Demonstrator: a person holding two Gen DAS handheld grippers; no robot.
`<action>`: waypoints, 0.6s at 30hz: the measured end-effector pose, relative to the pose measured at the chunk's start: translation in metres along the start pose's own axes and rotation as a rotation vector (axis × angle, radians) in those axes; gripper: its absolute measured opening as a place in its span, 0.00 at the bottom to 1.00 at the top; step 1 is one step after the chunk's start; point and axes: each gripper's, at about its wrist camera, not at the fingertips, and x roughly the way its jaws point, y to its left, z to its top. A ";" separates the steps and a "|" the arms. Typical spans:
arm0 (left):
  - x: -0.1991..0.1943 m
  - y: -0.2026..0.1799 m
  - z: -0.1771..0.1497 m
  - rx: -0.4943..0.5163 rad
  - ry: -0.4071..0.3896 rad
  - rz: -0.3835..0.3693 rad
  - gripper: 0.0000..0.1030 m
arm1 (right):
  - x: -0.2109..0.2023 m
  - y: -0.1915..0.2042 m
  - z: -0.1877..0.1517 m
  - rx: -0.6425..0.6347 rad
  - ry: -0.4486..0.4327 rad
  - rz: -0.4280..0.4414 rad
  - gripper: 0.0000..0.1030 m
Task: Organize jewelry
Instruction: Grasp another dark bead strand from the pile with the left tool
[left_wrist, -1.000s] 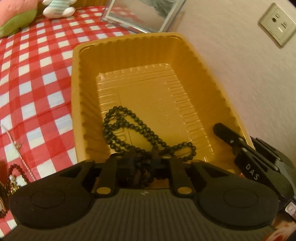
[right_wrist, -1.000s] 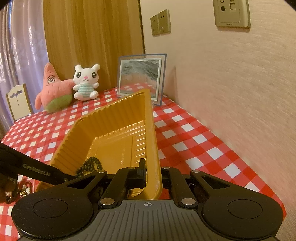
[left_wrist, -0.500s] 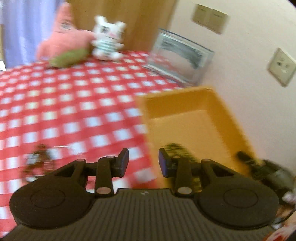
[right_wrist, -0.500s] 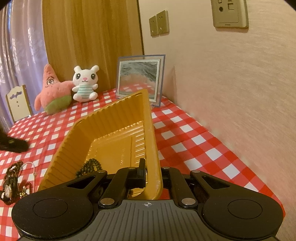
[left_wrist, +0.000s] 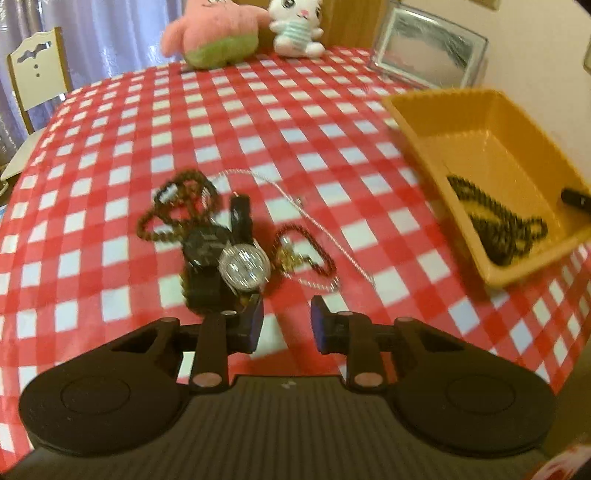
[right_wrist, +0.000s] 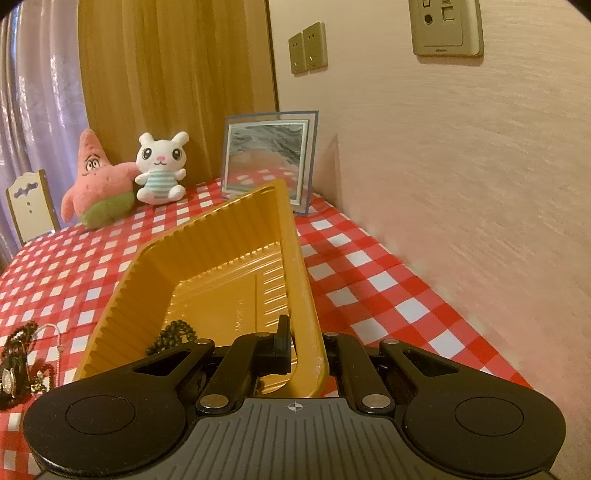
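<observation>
Evidently the watch (left_wrist: 243, 266) is rigid; take its strap. Left tongs (left_wrist: 286, 325) part-open, closing, empty; right tongs (right_wrist: 304, 349) clamp tray (right_wrist: 295, 236).

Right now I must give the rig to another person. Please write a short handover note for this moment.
Left claw: open, empty, its jaws just closing a little, above the jewelry pile on the checked tablecloth.
Right claw: shut on the yellow tray wall, steadying it.
Done: black bead necklace lies in the tray.
Left: watch, brown beads, thin silver chain and the rest.
</observation>
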 end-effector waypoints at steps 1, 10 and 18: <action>0.001 -0.003 -0.002 0.009 -0.001 -0.005 0.22 | 0.000 0.000 0.000 -0.001 0.001 -0.001 0.05; 0.017 -0.017 0.004 0.068 -0.039 0.007 0.16 | -0.003 0.000 -0.001 0.002 0.008 -0.008 0.05; 0.039 -0.016 0.026 0.070 -0.062 0.043 0.10 | 0.000 -0.002 0.000 0.007 0.013 -0.011 0.05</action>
